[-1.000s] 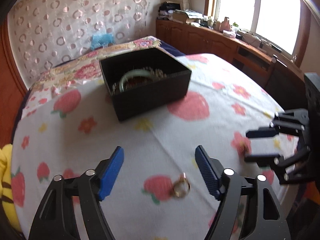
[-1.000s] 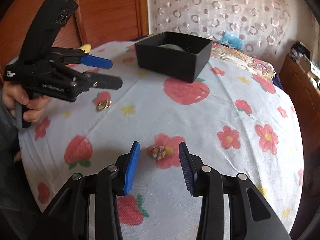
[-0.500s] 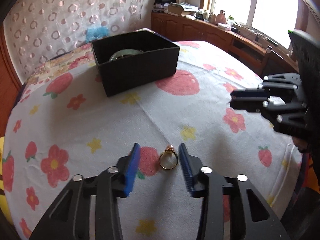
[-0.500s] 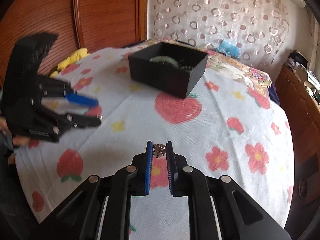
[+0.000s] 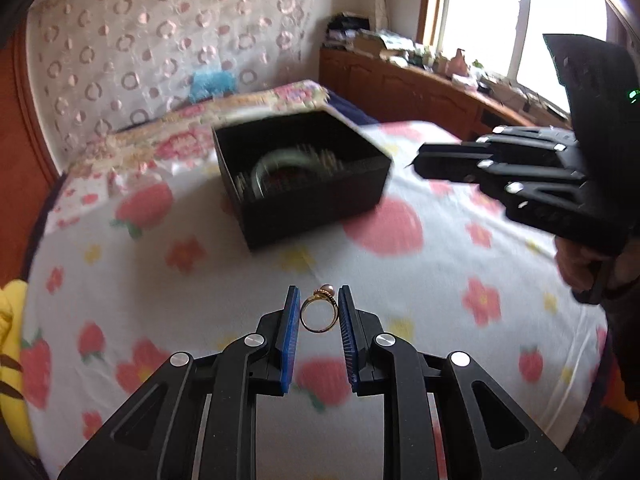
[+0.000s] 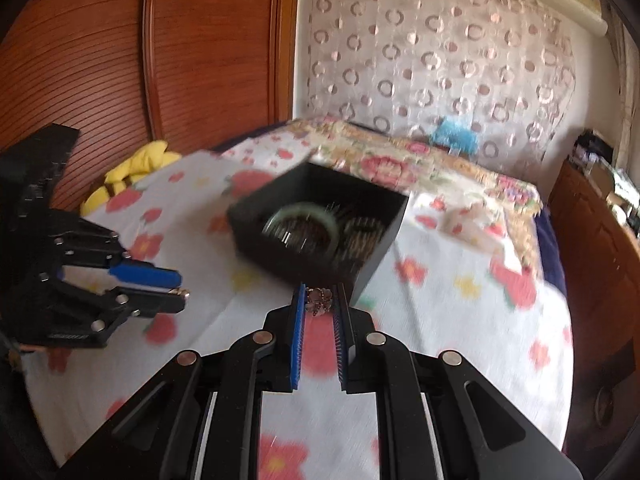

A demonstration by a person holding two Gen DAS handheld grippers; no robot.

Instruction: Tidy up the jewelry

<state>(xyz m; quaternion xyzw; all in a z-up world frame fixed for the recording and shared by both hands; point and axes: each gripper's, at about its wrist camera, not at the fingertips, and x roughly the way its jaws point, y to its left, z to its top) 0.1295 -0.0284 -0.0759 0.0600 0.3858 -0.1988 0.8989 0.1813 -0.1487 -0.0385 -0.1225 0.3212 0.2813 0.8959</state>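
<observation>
A second ago the left gripper (image 5: 319, 312) stood wide open above the gold ring (image 5: 318, 314) on the bed (image 5: 420, 280); now its jaws are clamped on the ring and it is lifted. The right gripper (image 6: 319, 306) has likewise closed on the small flower-shaped piece (image 6: 319, 300), raised it, and moved close to the black box (image 6: 360, 276).

We see the open box (image 5: 304, 176) sitting on the tablecloth (image 5: 400, 280), with a bangle (image 5: 280, 164) lying inside it. Ahead of the box lies a quilt (image 6: 420, 164), and beyond that hangs the curtain (image 6: 440, 52). A cabinet (image 5: 404, 84) stands right of the box, under the window (image 5: 480, 12).
</observation>
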